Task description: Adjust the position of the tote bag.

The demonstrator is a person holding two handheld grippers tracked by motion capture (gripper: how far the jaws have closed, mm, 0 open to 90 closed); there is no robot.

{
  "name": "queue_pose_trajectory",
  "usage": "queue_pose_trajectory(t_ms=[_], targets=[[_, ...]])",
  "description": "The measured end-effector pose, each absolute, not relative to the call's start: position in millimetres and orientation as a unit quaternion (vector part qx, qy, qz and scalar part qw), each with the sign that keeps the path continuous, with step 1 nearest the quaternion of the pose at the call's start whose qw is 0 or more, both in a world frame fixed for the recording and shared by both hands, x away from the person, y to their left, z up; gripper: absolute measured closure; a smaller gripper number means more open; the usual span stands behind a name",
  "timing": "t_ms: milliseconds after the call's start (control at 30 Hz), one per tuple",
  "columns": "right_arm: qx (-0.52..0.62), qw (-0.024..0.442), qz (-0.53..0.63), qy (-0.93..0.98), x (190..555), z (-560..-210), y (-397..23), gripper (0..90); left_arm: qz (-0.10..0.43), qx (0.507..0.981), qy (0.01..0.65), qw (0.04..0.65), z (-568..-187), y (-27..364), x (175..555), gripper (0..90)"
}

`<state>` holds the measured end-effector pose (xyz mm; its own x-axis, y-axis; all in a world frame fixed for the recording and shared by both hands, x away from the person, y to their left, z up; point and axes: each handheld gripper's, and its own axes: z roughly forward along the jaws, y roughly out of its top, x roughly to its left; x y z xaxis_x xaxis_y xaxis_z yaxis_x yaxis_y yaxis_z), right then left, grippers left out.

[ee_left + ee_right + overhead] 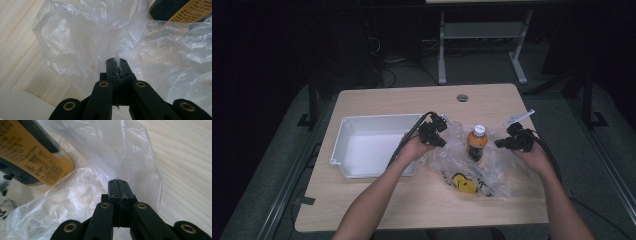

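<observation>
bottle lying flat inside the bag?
No, the bottle stands upright in the clear plastic bag, white cap on top.

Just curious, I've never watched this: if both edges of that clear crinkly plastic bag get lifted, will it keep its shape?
Probably not. The clear crinkly plastic bag looks thin and creased, so it should sag. The upright orange bottle with a white cap standing in it may tip.

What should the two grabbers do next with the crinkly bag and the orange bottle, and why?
Probably pull the two edges gently apart and lift. The left gripper and the right gripper are each shut on an edge of the clear plastic bag, one on each side of the bottle, which stands upright in the bag's folds. Spreading the film should widen the opening around the bottle.
</observation>
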<state>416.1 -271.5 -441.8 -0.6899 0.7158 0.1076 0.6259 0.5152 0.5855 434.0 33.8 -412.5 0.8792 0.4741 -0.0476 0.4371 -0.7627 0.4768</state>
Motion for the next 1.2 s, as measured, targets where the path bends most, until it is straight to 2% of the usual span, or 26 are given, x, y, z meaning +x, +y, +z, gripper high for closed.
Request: queue_pose_trajectory(t_ms=[167, 333, 467, 533, 633, 767, 933, 1200], targets=[[0.396, 0.074, 0.309, 0.862, 415, -442, -274, 89.7, 0.036, 0.935, 0.246, 0.253, -410, 34, 433, 87.8], [0.396, 0.079, 0.333, 0.852, 405, -430, -278, 77.0, 0.031, 0.933, 0.242, 0.264, -402, 37, 429, 78.8], [0.396, 0.081, 0.35, 0.845, 396, -422, -281, 71.7, 0.033, 0.931, 0.242, 0.272, -396, 40, 425, 69.8], [0.397, 0.084, 0.36, 0.84, 387, -415, -283, 64.1, 0.034, 0.928, 0.24, 0.282, -389, 46, 422, 66.6], [0.396, 0.092, 0.368, 0.836, 379, -408, -284, 59.8, 0.033, 0.924, 0.239, 0.297, -380, 52, 418, 61.0], [0.389, 0.099, 0.383, 0.832, 369, -401, -284, 57.8, 0.035, 0.921, 0.236, 0.306, -373, 57, 415, 59.0], [0.36, 0.082, 0.407, 0.835, 345, -396, -272, 54.3, 0.037, 0.923, 0.231, 0.306, -369, 60, 411, 58.4], [0.313, 0.058, 0.418, 0.851, 322, -396, -243, 55.1, 0.041, 0.923, 0.223, 0.31, -365, 58, 406, 58.3]])
